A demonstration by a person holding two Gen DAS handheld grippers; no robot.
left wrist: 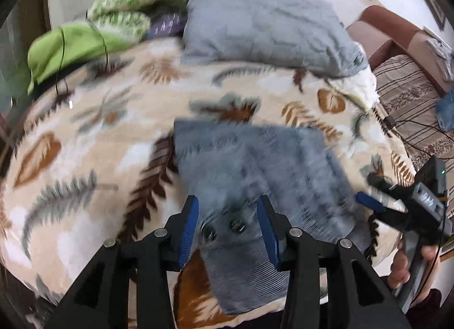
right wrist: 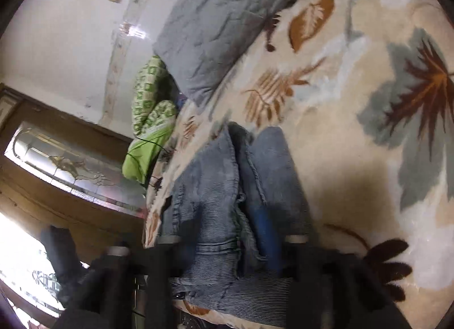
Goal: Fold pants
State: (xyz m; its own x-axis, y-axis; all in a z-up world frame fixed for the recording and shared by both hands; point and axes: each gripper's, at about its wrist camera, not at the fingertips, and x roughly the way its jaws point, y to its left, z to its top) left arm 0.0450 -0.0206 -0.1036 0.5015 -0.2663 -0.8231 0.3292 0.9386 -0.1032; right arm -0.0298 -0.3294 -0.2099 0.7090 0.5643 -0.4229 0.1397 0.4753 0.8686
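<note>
Though the leaf-patterned bed (left wrist: 93, 158) carries pillows too, we judge folding nearly done: the pants (left wrist: 255, 175) lie near its front edge as a compact folded stack. Our left tongs (left wrist: 227, 224) stand released over the waistband buttons; our right tongs (right wrist: 227, 239) gape around the fabric, not pinching.

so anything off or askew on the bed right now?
Mostly fine. The folded blue corduroy pants lie slightly askew: the layers don't line up, with the waistband end sticking out past the fold toward the bed's near edge. Both the left gripper and the right gripper are open, gripping nothing.
</note>
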